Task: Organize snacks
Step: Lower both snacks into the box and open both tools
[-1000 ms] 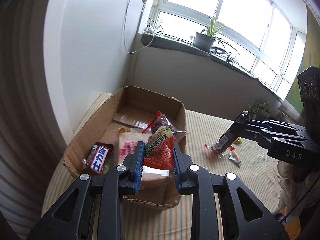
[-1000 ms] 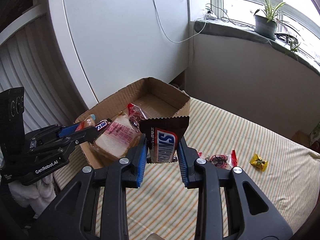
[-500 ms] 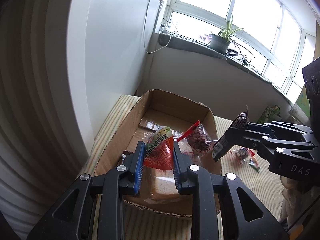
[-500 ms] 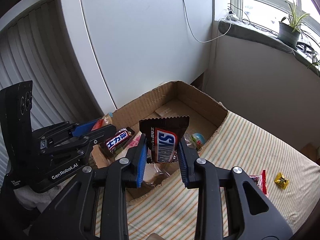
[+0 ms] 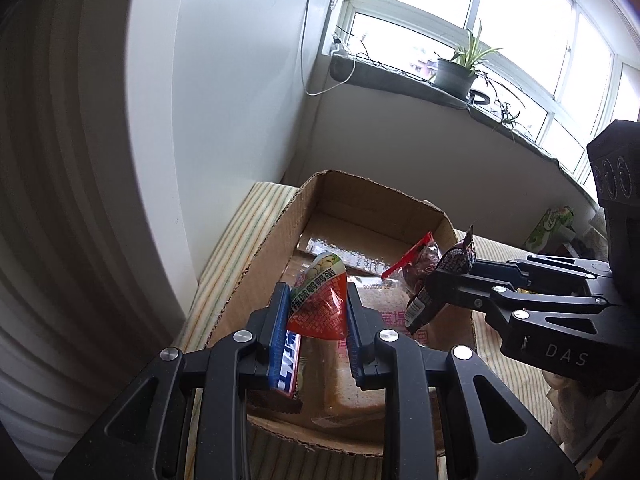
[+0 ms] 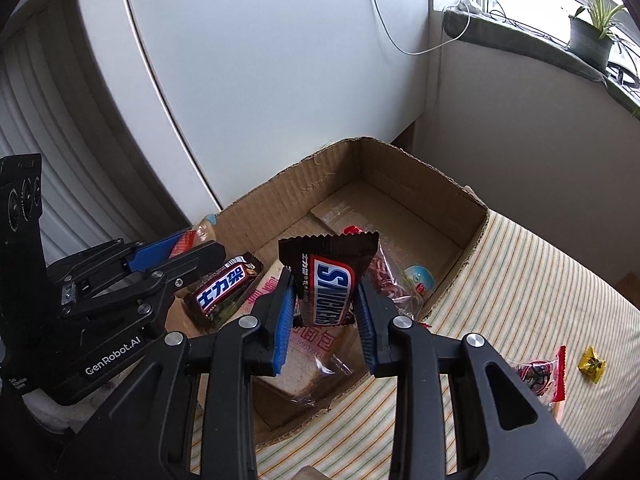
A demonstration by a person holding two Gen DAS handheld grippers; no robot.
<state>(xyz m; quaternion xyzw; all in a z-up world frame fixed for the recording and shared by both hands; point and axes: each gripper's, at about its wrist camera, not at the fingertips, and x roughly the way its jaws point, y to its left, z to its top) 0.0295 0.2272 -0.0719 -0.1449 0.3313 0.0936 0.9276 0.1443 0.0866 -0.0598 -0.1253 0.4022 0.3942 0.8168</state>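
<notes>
My left gripper is shut on a red and green triangular snack packet, held above the near end of the open cardboard box. My right gripper is shut on a brown Snickers bar, held above the same box. The right gripper also shows in the left wrist view, and the left gripper in the right wrist view. Inside the box lie a wrapped slice of bread, a second Snickers bar, a red-sealed bag and a blue round sweet.
The box stands on a striped cloth beside a white cabinet. A red snack bag and a yellow sweet lie on the cloth to the right. A potted plant stands on the window ledge.
Both grippers have moved in over the cardboard box, each still holding its snack. The box now fills the middle of both views.
</notes>
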